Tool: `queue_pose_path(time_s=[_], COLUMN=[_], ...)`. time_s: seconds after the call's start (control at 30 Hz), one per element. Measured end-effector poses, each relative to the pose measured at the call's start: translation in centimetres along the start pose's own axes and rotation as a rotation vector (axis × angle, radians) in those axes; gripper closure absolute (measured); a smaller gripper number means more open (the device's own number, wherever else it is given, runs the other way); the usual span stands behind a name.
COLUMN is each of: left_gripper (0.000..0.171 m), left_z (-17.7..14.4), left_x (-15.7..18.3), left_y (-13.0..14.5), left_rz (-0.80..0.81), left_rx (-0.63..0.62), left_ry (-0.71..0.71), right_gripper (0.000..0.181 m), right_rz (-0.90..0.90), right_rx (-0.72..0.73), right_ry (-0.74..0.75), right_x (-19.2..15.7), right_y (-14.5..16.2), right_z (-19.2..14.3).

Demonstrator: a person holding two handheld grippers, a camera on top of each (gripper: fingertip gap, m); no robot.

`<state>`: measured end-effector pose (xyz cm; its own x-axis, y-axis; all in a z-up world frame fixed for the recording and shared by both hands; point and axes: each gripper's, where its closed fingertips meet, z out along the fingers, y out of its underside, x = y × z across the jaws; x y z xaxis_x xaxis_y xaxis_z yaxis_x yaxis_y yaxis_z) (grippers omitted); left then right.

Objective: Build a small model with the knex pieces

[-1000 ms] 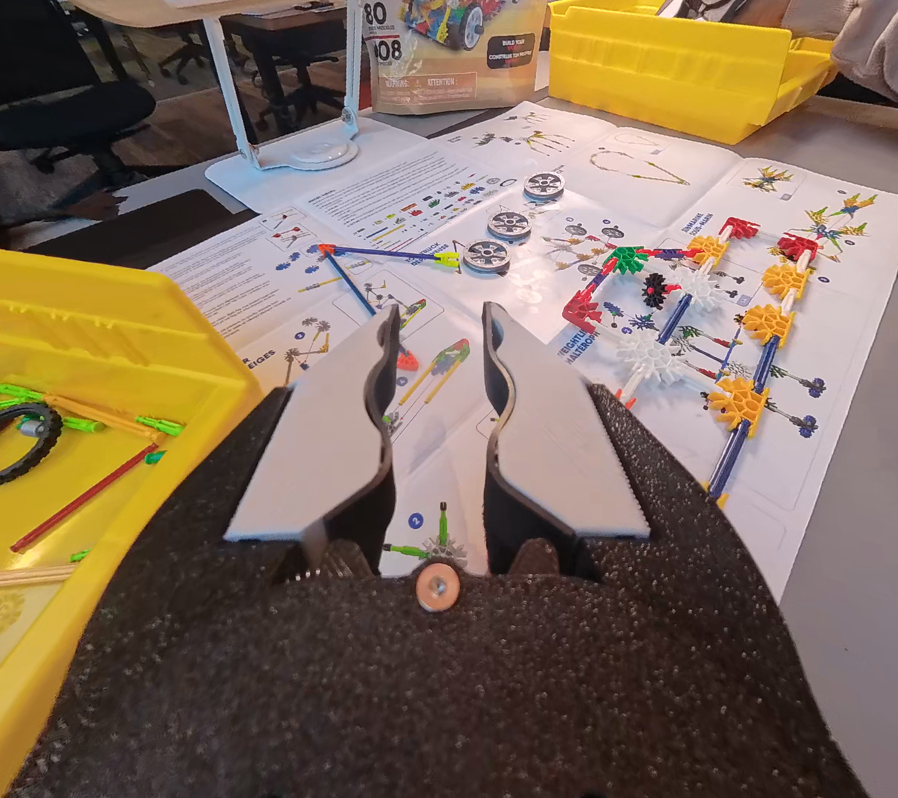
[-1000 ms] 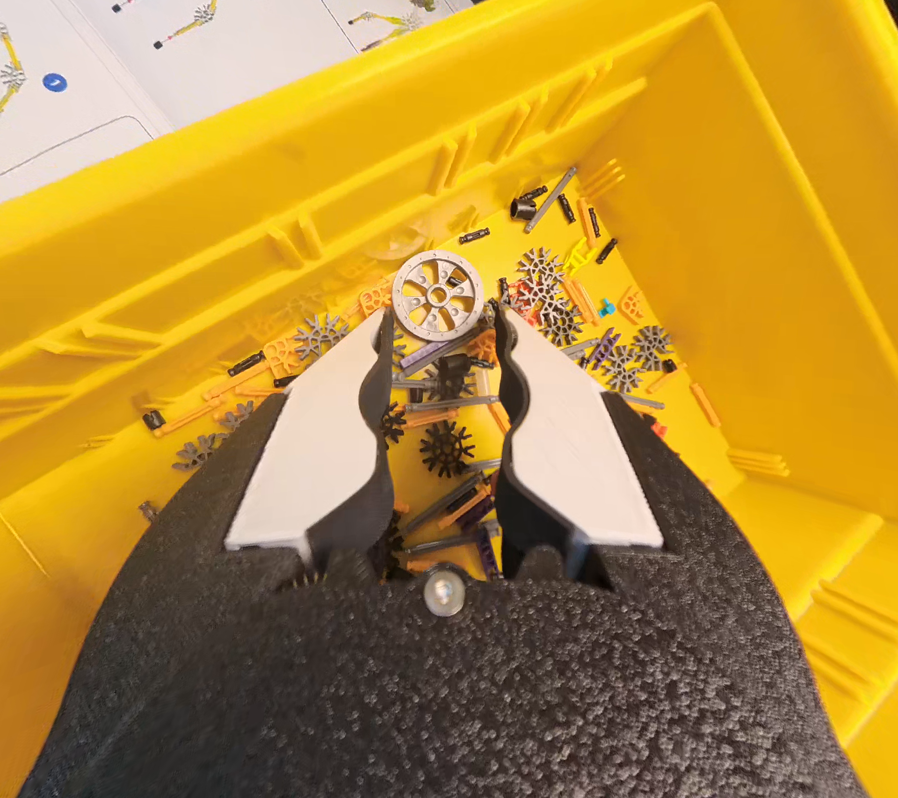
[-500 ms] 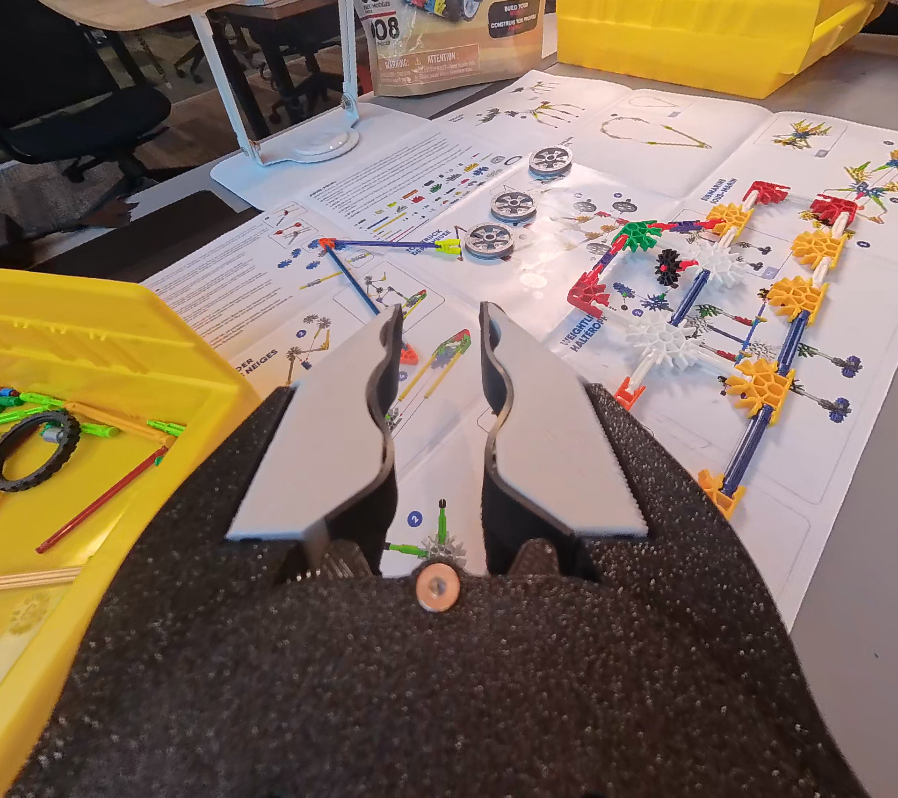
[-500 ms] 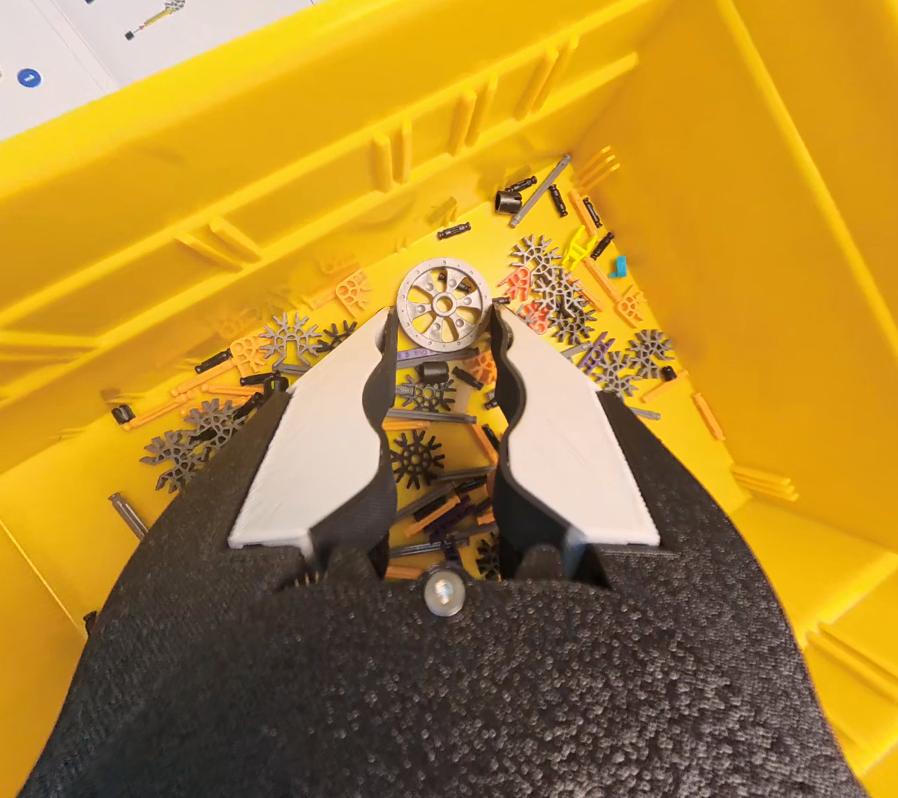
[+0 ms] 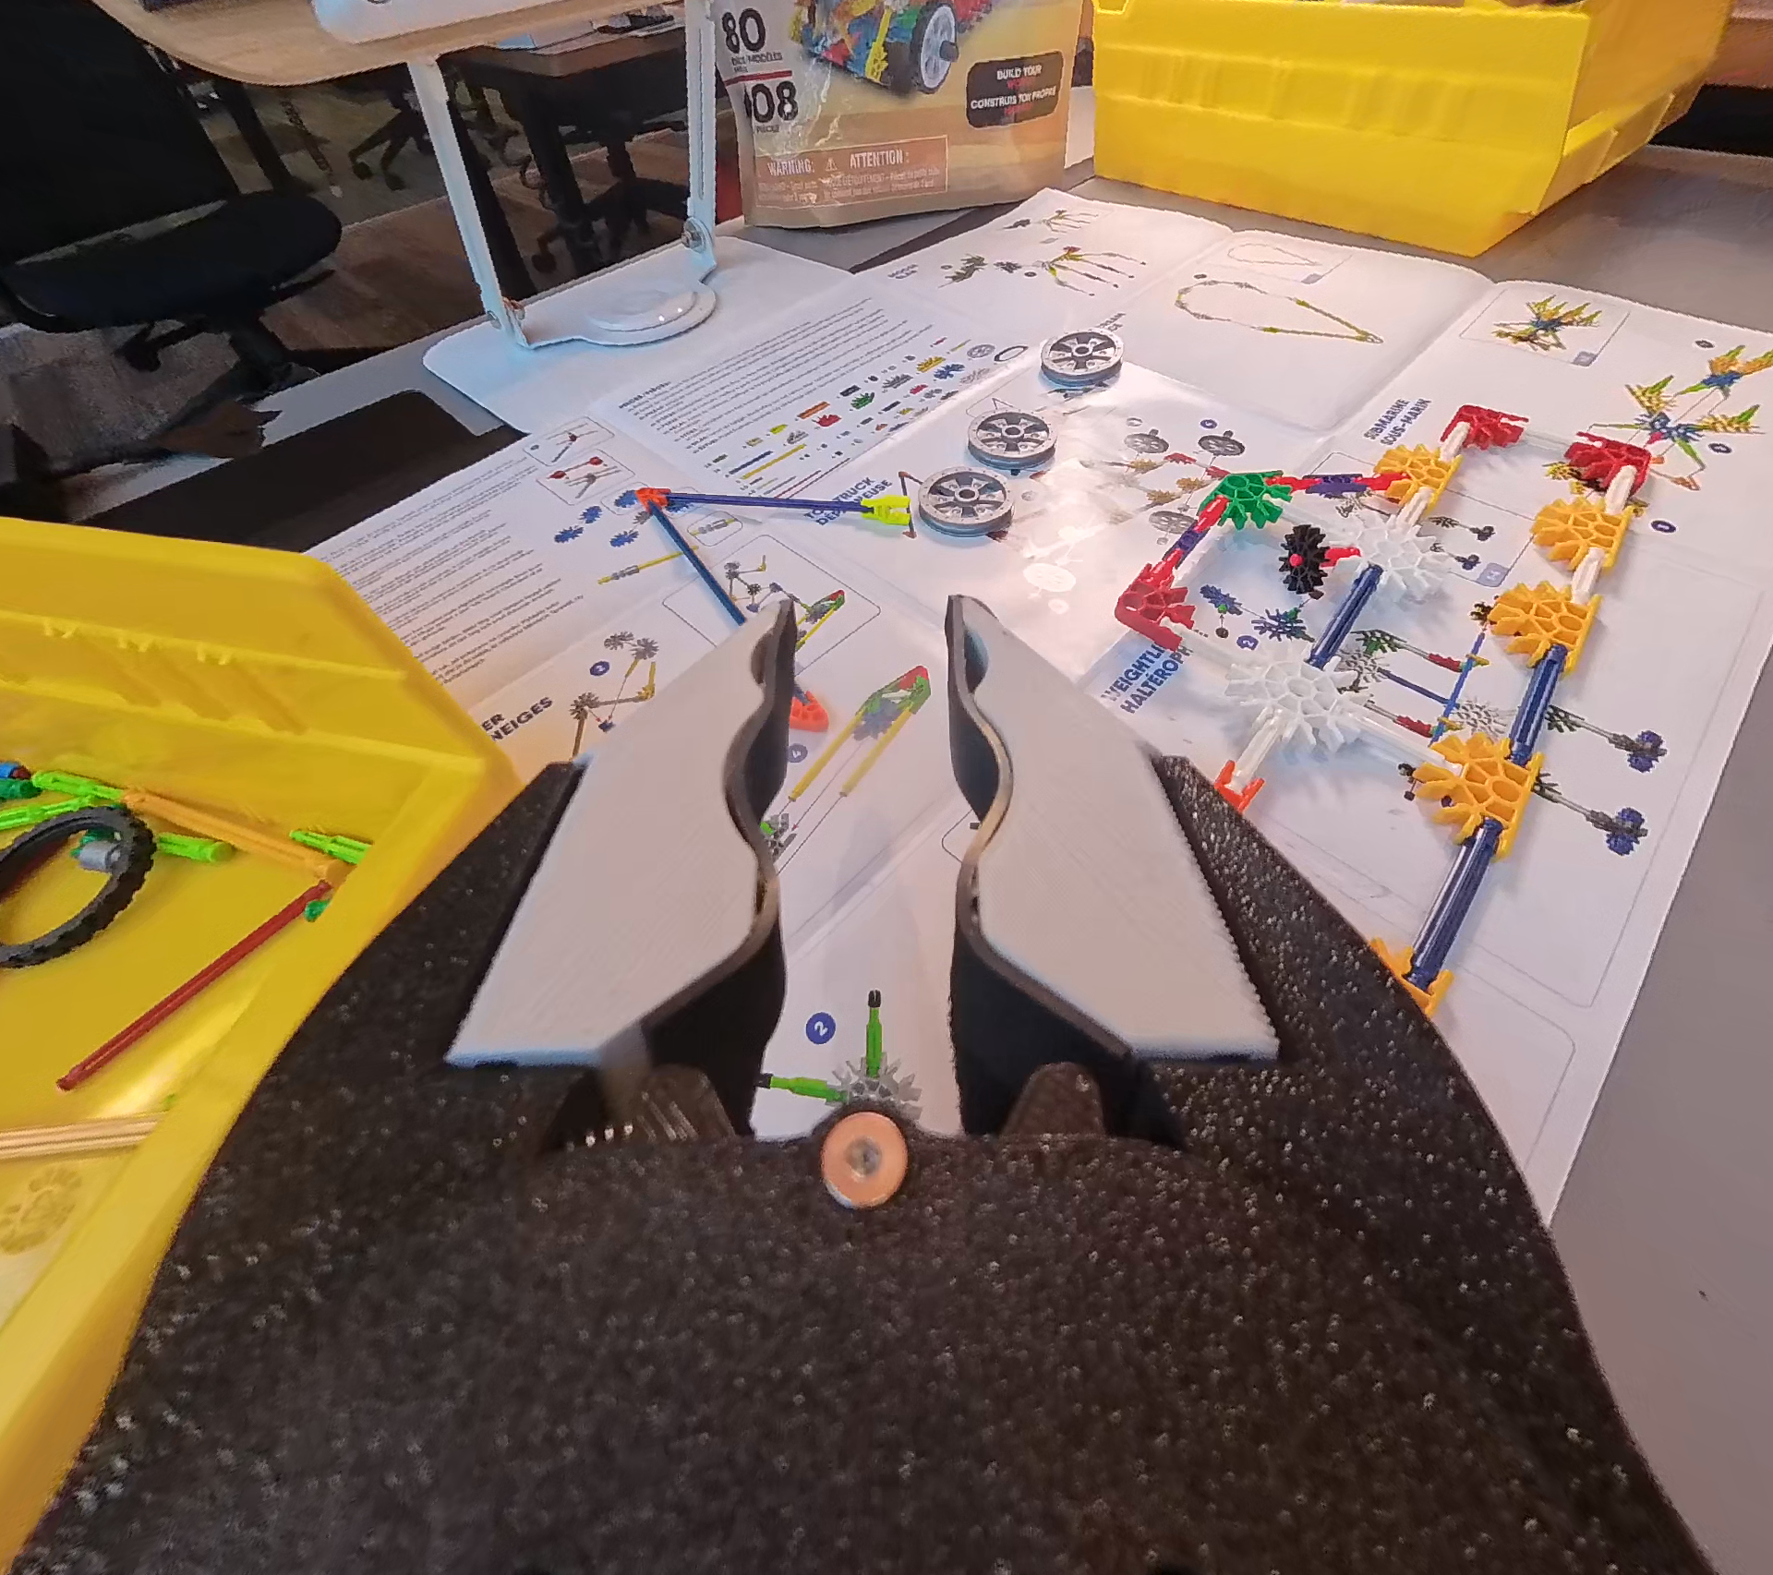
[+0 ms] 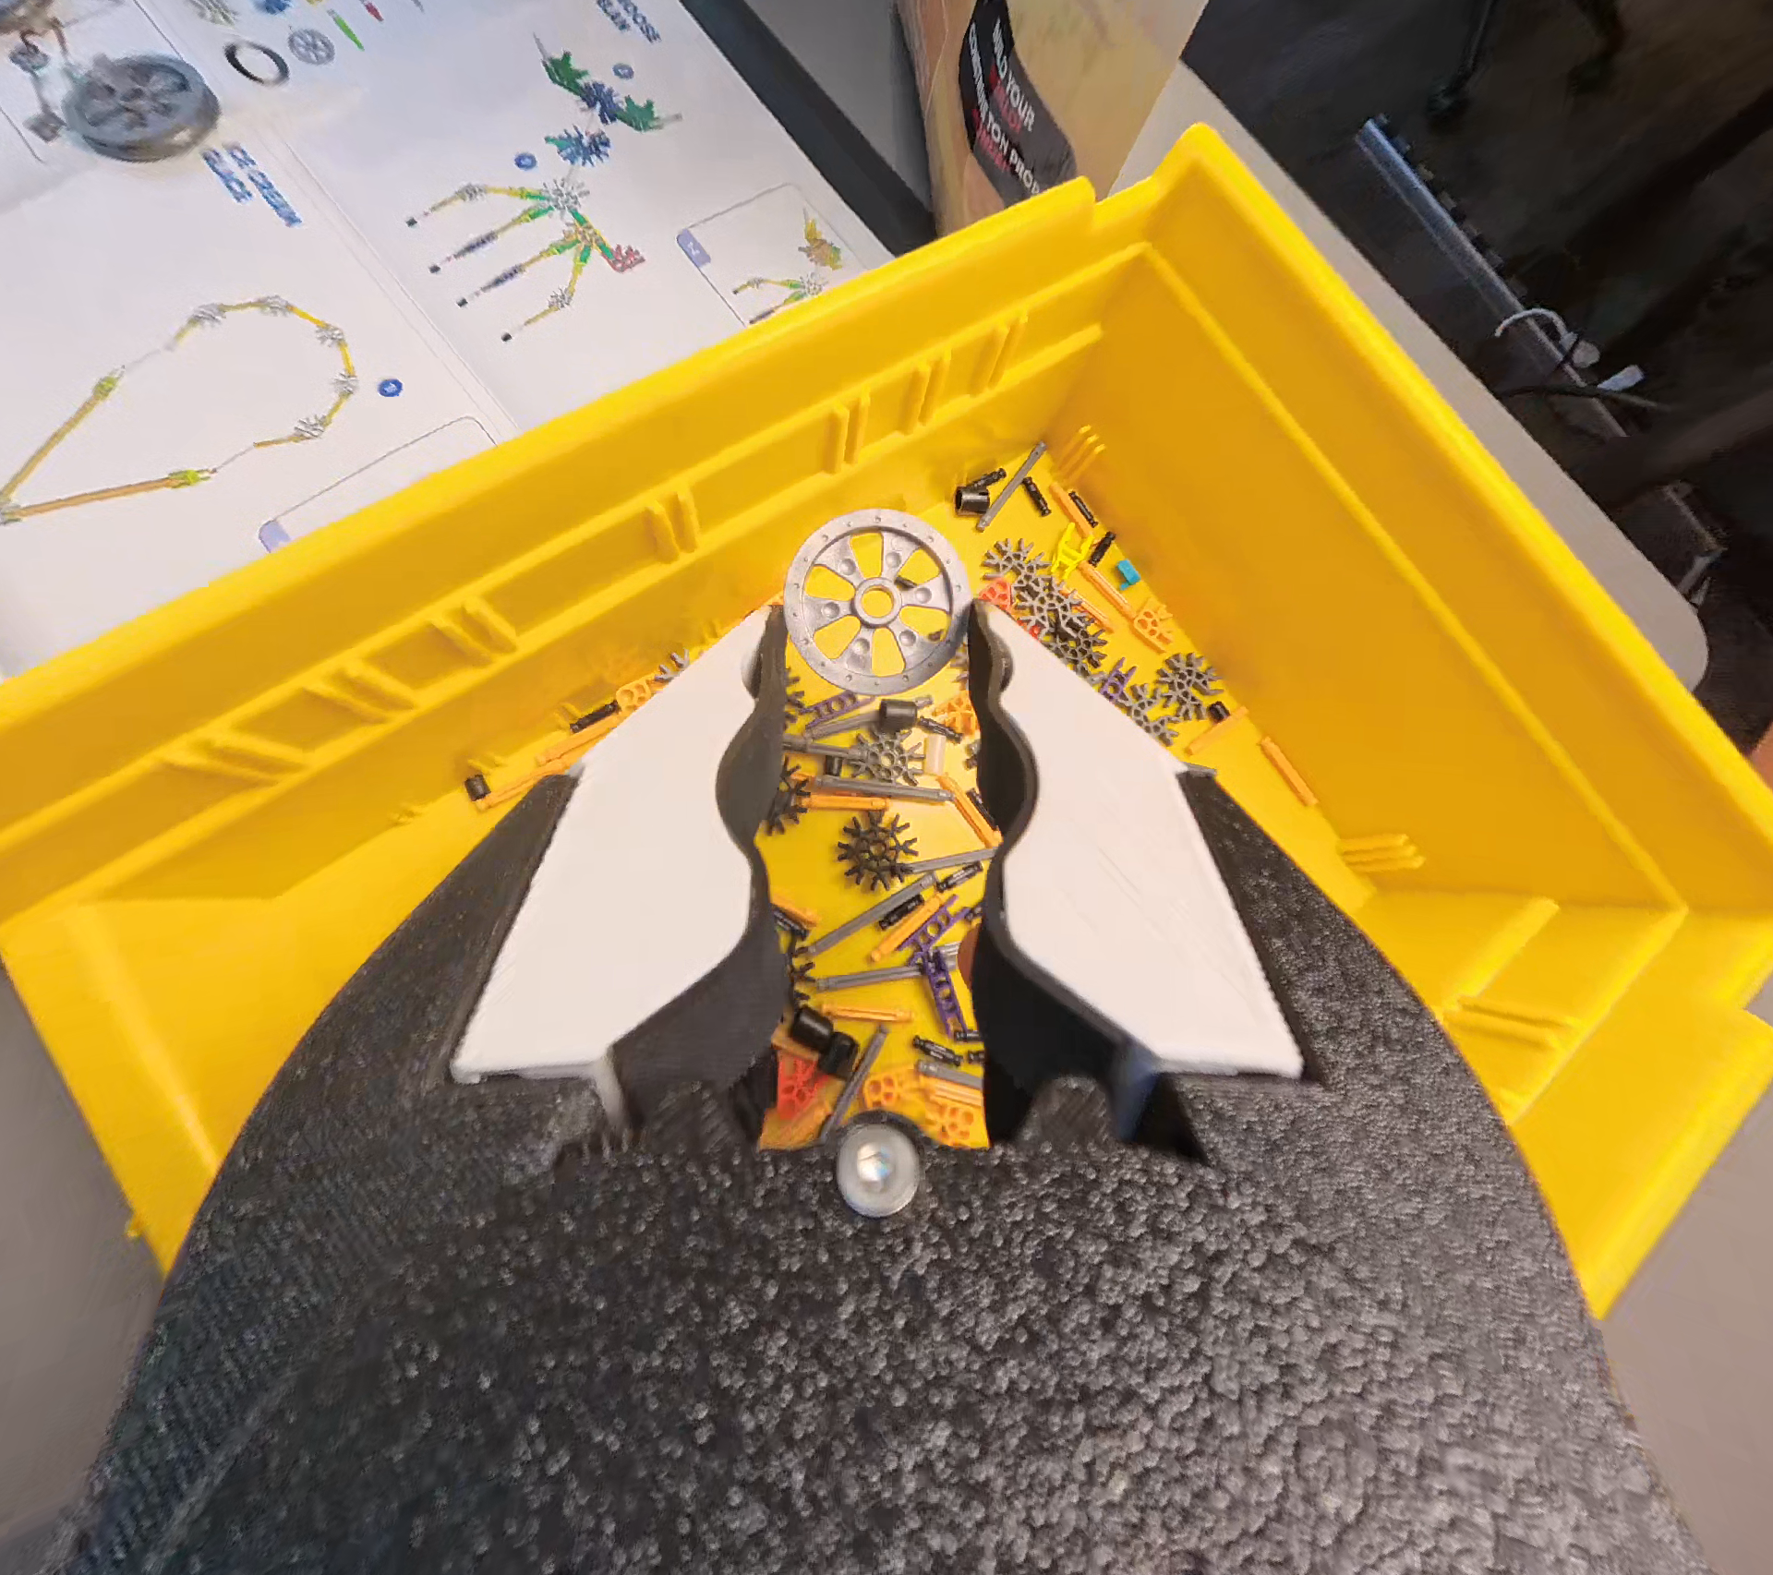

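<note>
Grey surface point(image 5: 1669, 905) under our printed instruction sheet point(image 5: 959, 340).
Our left gripper point(image 5: 868, 627) gapes empty; right gripper point(image 6: 871, 635) clamps a grey spoked plastic wheel point(image 6: 871, 600) above a yellow bin point(image 6: 1247, 570).

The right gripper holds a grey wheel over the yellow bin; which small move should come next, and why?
Probably carry the grey wheel left toward the instruction sheet: the right gripper pinches it above the yellow bin, and similar wheels already lie there.

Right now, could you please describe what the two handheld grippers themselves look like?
Both match. The left gripper and right gripper each have two flat, pale grey plastic fingers with wavy black inner edges, tapering toward the tips. Each sits on a black, coarse foam-textured body with one round metal screw between the finger bases. No cables show; a pale sleeve appears behind the right one.
</note>
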<state>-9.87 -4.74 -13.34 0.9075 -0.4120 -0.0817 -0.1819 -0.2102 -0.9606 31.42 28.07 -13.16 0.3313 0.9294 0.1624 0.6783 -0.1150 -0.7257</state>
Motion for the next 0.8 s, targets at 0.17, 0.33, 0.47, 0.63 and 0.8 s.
queue_pose_path(time_s=[0.17, 0.33, 0.47, 0.63, 0.8], left_gripper=[0.143, 0.144, 0.145, 0.144, 0.142], left_z=[-0.2, -0.3, -0.3, -0.2, -0.5], left_x=[0.2, 0.6, 0.9, 1.1, 1.5], left_y=[-0.2, -0.4, -0.4, -0.3, -0.3], left_rz=[-0.011, -0.020, -0.039, -0.045, -0.020], left_rx=[0.016, 0.029, 0.029, 0.019, 0.019], left_ry=[0.023, 0.068, 0.109, 0.131, 0.138], right_gripper=[0.144, 0.144, 0.144, 0.144, 0.144], right_rz=[0.062, -0.031, -0.140, -0.240, -0.208], right_rx=[0.367, 0.596, 0.580, 0.406, 0.151], right_ry=[-0.025, 0.186, 0.262, 0.129, -0.051], right_x=[-1.7, -3.2, -6.3, -13.5, -21.6], right_y=[-4.2, -6.3, -7.5, -10.5, -11.1], right_z=[-4.7, -8.8, -8.9, -4.6, 3.7])
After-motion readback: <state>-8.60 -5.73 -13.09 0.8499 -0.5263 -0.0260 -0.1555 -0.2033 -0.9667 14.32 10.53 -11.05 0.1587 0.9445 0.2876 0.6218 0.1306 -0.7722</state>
